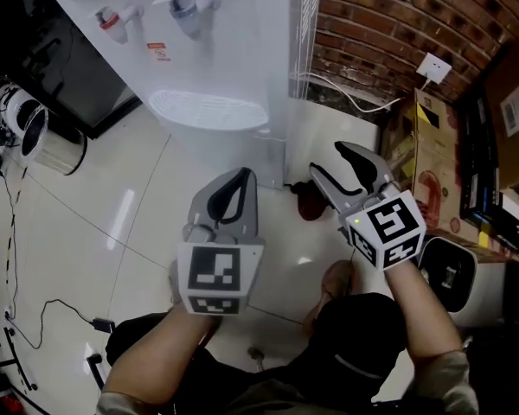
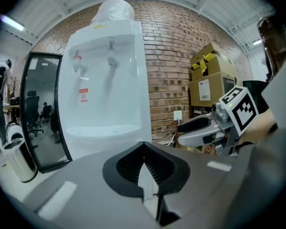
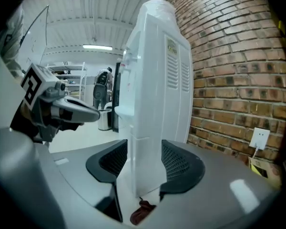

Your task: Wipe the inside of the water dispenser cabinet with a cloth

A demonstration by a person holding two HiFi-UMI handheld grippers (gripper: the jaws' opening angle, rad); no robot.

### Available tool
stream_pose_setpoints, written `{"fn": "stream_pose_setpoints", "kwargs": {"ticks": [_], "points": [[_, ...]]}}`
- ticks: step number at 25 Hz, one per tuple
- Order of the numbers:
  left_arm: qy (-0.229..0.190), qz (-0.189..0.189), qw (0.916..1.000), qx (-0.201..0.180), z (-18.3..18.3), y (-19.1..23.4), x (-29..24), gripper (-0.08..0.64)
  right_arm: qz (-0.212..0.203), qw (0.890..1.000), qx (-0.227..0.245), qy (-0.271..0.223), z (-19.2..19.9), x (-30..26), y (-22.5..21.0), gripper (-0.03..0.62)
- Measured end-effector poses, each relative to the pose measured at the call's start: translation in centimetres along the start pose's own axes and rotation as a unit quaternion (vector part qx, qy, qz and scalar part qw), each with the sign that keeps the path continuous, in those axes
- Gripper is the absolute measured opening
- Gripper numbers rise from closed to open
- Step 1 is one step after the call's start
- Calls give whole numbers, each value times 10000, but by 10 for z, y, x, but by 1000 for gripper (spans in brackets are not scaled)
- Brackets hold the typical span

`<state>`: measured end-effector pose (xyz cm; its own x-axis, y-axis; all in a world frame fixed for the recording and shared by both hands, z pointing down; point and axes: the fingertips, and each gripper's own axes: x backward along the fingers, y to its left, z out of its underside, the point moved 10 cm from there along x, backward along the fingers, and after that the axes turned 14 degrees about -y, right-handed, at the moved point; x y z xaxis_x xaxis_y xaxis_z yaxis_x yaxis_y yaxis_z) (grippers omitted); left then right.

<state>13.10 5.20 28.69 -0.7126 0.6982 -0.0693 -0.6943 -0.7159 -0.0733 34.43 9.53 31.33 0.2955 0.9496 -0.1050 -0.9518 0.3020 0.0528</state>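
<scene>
Shows left hand-held gripper (image 1: 244,175) clenched, empty, held low before white water dispenser (image 1: 212,67) | shows right hand-held gripper (image 1: 328,159) released wide, tilted down toward dark red cloth (image 1: 310,202) lying on floor (image 1: 138,223) beside dispenser's base, apparently lined up to collect it | wiping not started

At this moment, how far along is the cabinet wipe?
Nothing looks done yet. The cloth lies on the floor by the dispenser, and neither gripper holds it. The left gripper is shut and empty. The right gripper is open, with the cloth ahead of it. Still left: pick up the cloth and wipe inside the cabinet, which is out of view.
</scene>
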Motion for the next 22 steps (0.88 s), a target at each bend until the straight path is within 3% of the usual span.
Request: {"fn": "stream_pose_setpoints", "kwargs": {"ticks": [11,17,22], "points": [[468,-141,9988,83,26,8,-7,2,94,9937,-378,1049,151,-47,-6,259],[561,-142,9983,86,33,2,-16,2,341,9819,-496,1797,223,-51,-24,276],[667,-143,9976,152,38,0,-23,2,119,9660,-477,2536,276,-66,-25,317]]}}
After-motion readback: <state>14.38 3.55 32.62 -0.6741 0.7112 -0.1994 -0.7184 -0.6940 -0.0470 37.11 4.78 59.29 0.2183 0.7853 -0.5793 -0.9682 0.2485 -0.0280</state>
